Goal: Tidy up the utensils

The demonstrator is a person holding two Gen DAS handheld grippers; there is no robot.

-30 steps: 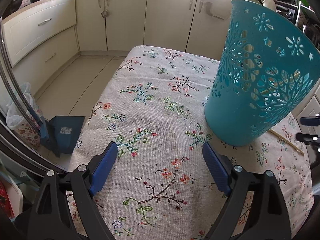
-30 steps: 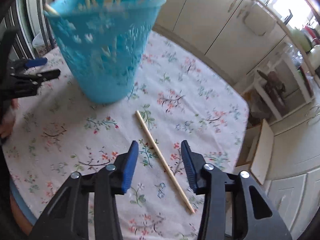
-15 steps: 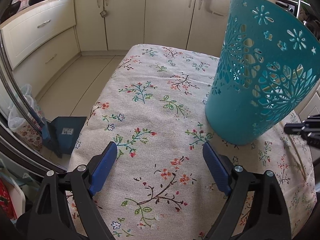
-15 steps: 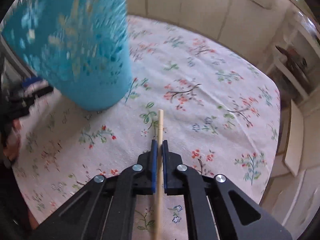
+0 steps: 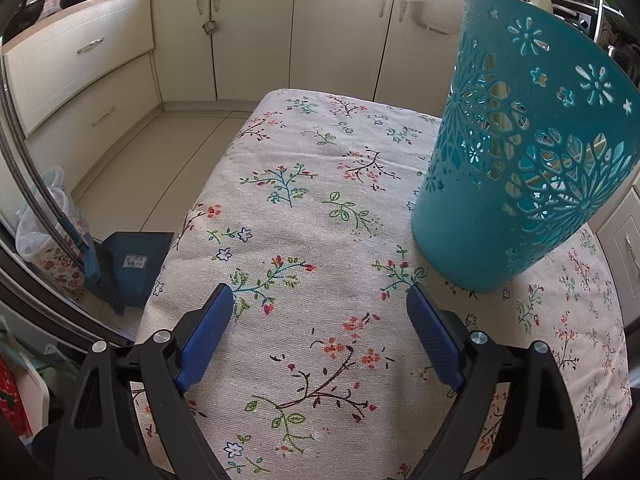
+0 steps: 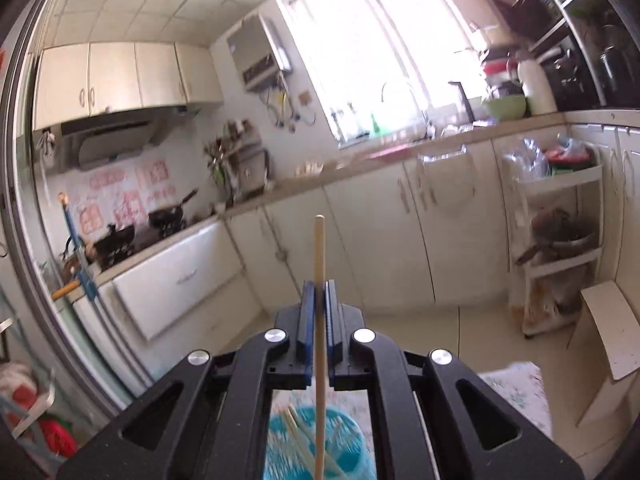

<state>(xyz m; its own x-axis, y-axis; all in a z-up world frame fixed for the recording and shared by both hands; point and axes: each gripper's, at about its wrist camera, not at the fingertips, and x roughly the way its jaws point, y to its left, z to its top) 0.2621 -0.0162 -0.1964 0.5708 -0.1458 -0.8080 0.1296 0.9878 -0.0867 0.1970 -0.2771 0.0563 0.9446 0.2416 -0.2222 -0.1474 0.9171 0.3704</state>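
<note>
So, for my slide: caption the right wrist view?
Right gripper shut on a chopstick above the teal basket.

This is a home kitchen. Cream cabinets [image 5: 256, 32] with metal handles run under a long counter [image 6: 360, 168]. At about 10 o'clock in the right wrist view a range hood [image 6: 108, 140] hangs over dark pans [image 6: 172, 216] on the stove. At 12 o'clock there is a bright window [image 6: 372, 40] with a faucet [image 6: 396, 92] below it. A table with a flowered tablecloth [image 5: 320, 208] stands on the tiled floor.
</note>
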